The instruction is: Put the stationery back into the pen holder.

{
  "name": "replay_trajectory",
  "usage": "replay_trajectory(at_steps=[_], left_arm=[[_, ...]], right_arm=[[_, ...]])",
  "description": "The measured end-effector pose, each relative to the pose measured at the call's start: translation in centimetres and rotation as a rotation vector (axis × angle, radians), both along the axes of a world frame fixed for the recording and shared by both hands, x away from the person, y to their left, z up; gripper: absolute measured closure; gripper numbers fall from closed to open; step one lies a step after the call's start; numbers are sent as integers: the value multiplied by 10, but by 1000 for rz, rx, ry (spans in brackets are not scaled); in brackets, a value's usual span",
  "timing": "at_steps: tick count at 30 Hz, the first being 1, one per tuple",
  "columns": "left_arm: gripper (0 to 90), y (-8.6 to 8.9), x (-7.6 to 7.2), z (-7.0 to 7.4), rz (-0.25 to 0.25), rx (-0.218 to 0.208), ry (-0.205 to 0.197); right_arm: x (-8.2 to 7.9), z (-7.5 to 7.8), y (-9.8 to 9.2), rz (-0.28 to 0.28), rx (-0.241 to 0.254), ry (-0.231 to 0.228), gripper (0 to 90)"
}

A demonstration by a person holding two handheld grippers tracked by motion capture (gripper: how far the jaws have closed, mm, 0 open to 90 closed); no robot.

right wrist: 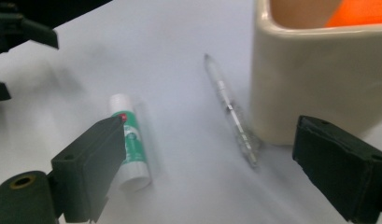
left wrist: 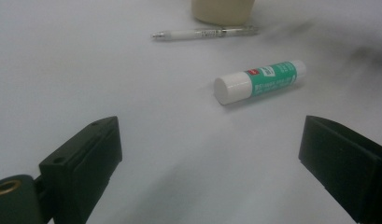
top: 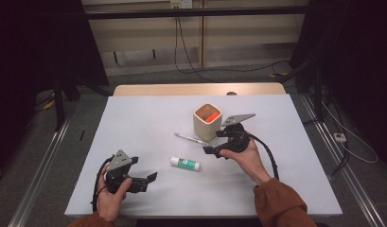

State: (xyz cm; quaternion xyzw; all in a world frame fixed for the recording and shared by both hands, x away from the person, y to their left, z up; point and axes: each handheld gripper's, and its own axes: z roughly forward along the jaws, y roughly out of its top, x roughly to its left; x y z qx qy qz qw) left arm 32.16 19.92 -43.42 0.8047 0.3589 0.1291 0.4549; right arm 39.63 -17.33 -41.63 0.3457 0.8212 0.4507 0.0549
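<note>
A green and white glue stick (top: pixel 185 163) (left wrist: pixel 258 80) (right wrist: pixel 129 142) lies on its side near the middle of the white table (top: pixel 134 123). Behind it lies a clear pen (top: pixel 191 139) (left wrist: pixel 202 32) (right wrist: pixel 230 109), its end beside a beige square cup (top: pixel 207 121) (right wrist: pixel 314 79) that holds something orange (top: pixel 211 117). My right gripper (top: pixel 213 143) (right wrist: pixel 207 163) is open just right of the pen, jaws pointing left, with nothing gripped. My left gripper (top: pixel 150 180) (left wrist: pixel 212 154) rests open at the front left, aimed at the glue stick and well short of it.
A strip of bare wood (top: pixel 196 89) runs along the table's far edge. Cables (top: pixel 352 146) lie on the floor to the right, and metal rails (top: pixel 44 161) flank the table. Dark curtains hang at both sides.
</note>
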Motion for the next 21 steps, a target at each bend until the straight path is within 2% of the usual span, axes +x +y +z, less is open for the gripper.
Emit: replay_trajectory(at_steps=[1,2,9,11,12,15,21], left_arm=[[60,0,0,0,0,0,0],[60,0,0,0,0,0,0],[59,0,0,0,0,0,0],[60,0,0,0,-1,0,0],[60,0,0,0,-2,2,1],[59,0,0,0,-1,-1,-2],[59,0,0,0,-1,1,0]], right_arm=[[0,0,0,0,0,0,107],[-1,-1,6,31,-24,7,109],[-1,-2,26,122,-89,33,196],[0,-2,29,140,-94,37,214],[0,-2,37,162,-126,38,206],[0,-5,47,190,-157,38,225],[1,-4,60,240,-176,37,264]])
